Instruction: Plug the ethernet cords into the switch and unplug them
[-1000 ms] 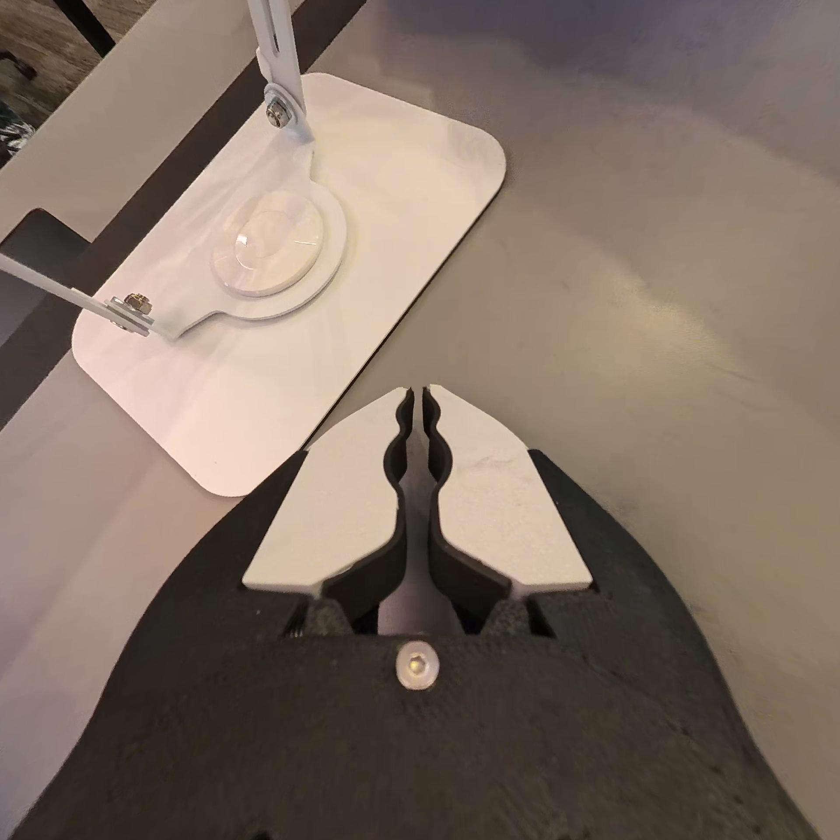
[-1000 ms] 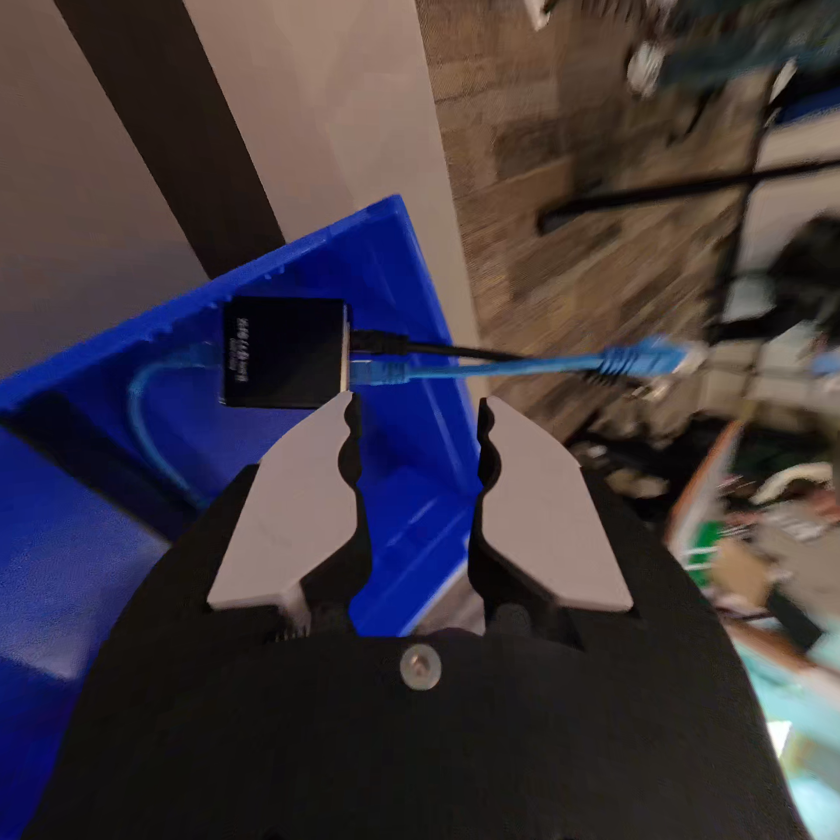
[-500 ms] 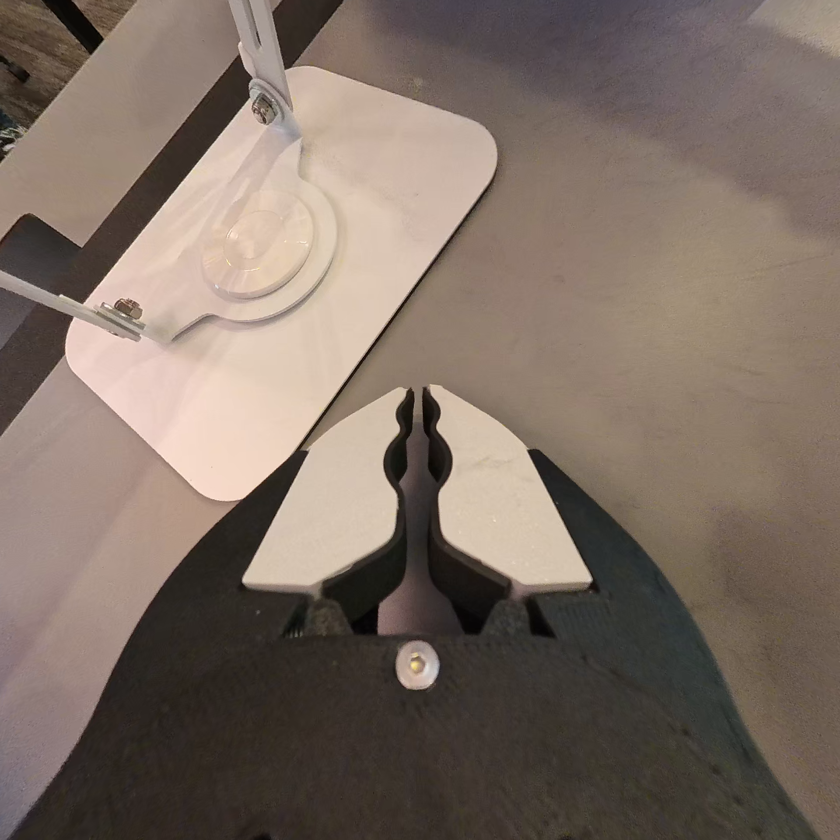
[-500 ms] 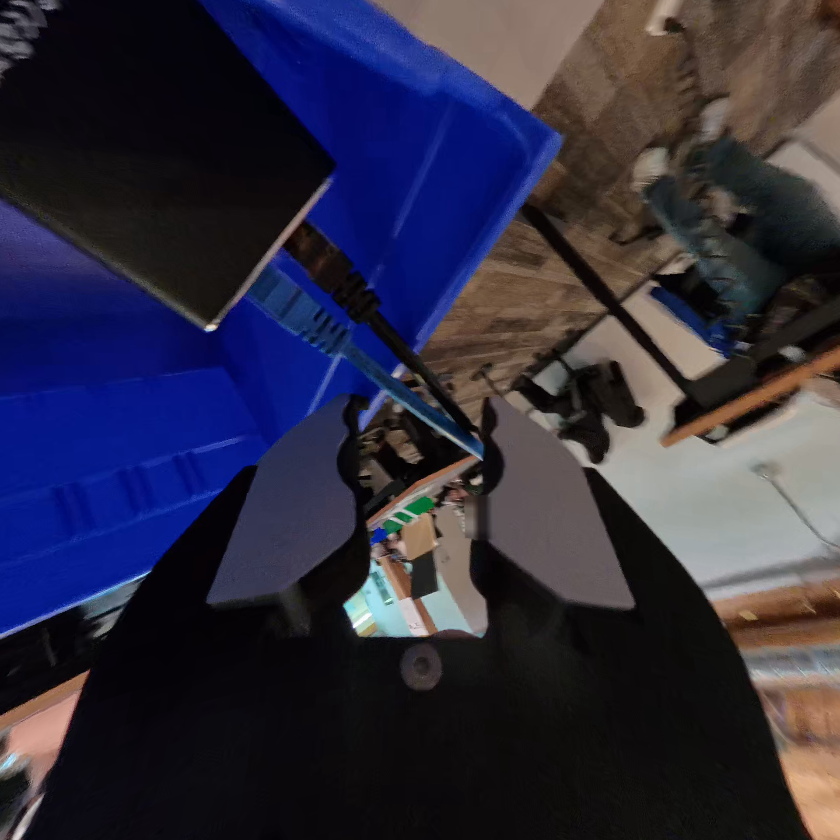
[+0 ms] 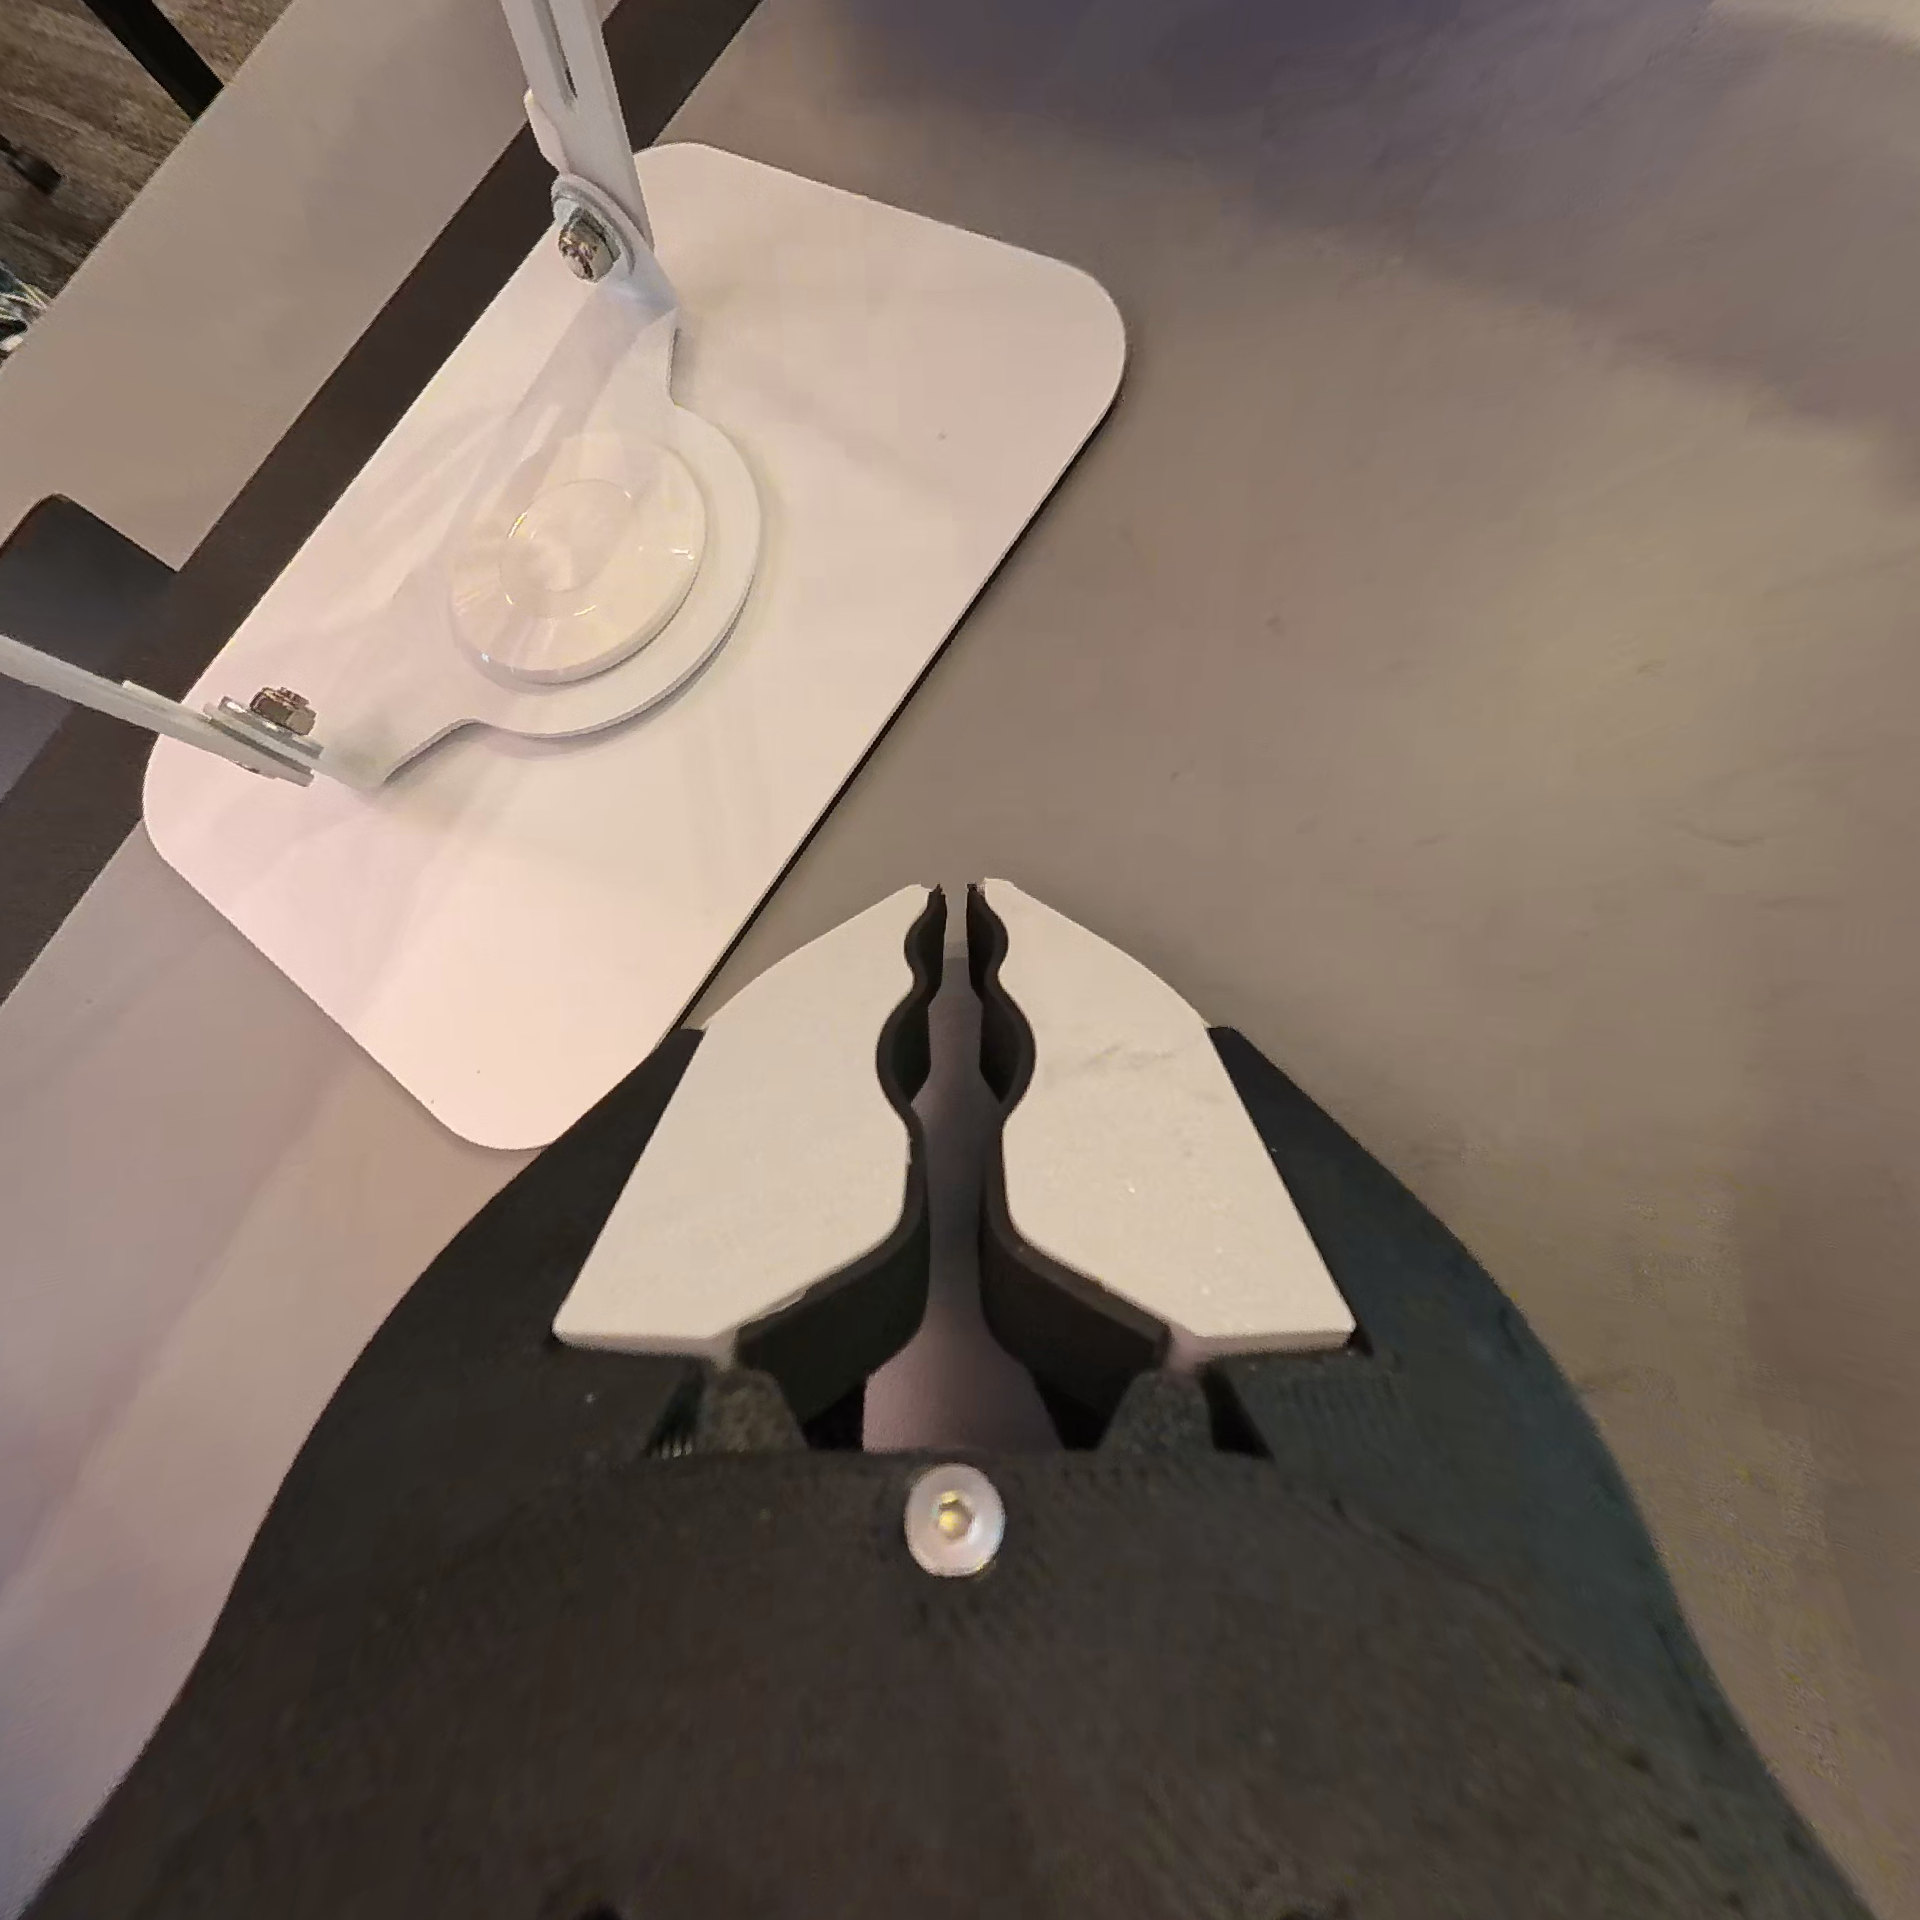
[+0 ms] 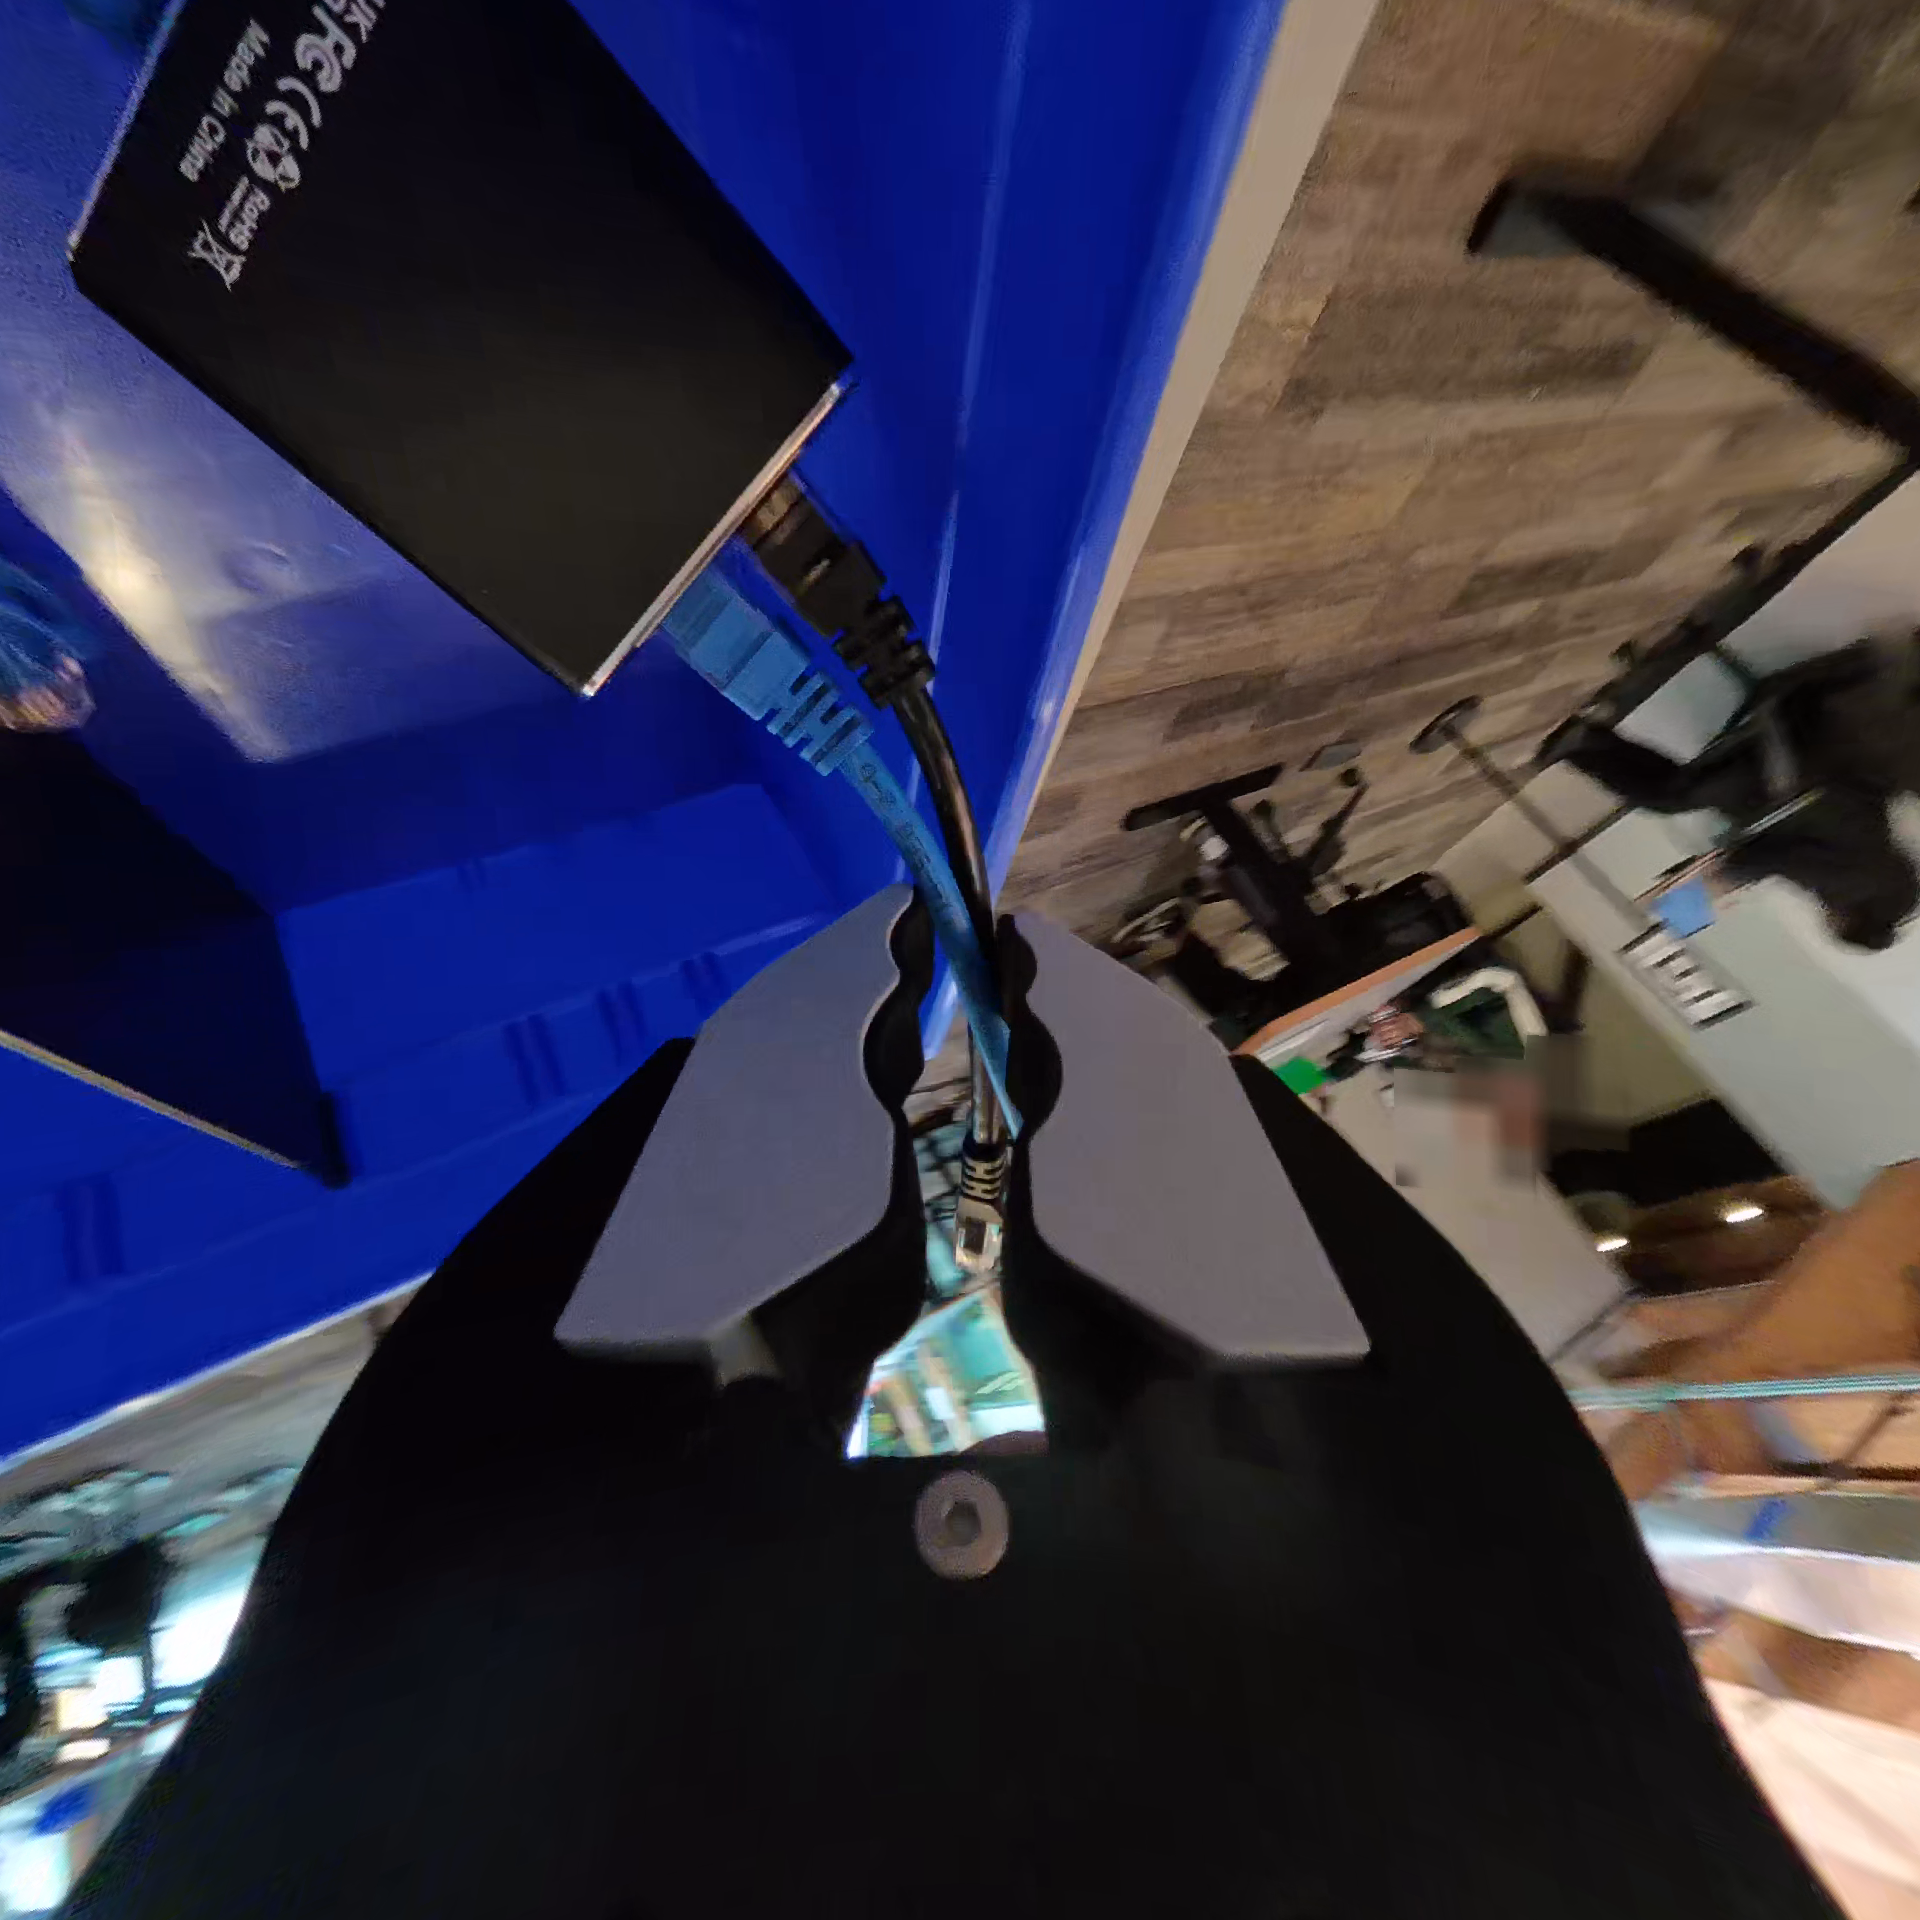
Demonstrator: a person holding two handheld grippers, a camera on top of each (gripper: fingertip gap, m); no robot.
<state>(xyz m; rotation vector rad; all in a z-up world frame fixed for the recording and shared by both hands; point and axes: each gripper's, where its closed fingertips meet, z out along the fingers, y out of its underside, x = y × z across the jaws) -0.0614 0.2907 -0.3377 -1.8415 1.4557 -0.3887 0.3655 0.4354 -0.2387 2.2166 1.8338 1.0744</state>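
the right gripper (image 6: 961, 935) has drawn its jaws in from a wide spread a moment ago, and they now stand narrow around two cords, the blue cord (image 6: 940, 904) and the black cord (image 6: 961, 821), which run side by side between the pads. the right pad presses on the cords; whether the left pad touches is hard to tell. both cords are plugged into the black switch (image 6: 457, 312), which rests against the blue bin (image 6: 1039, 312). the black cord's free plug (image 6: 982, 1195) hangs behind the jaws. this reads as the start of unplugging: the grip sits on the cable, not the plug, so a pull may strain the latch. the left gripper (image 5: 954, 894) waits over the grey surface (image 5: 1455, 623) beside a white stand base (image 5: 623, 623), jaws nearly pressed together on nothing.
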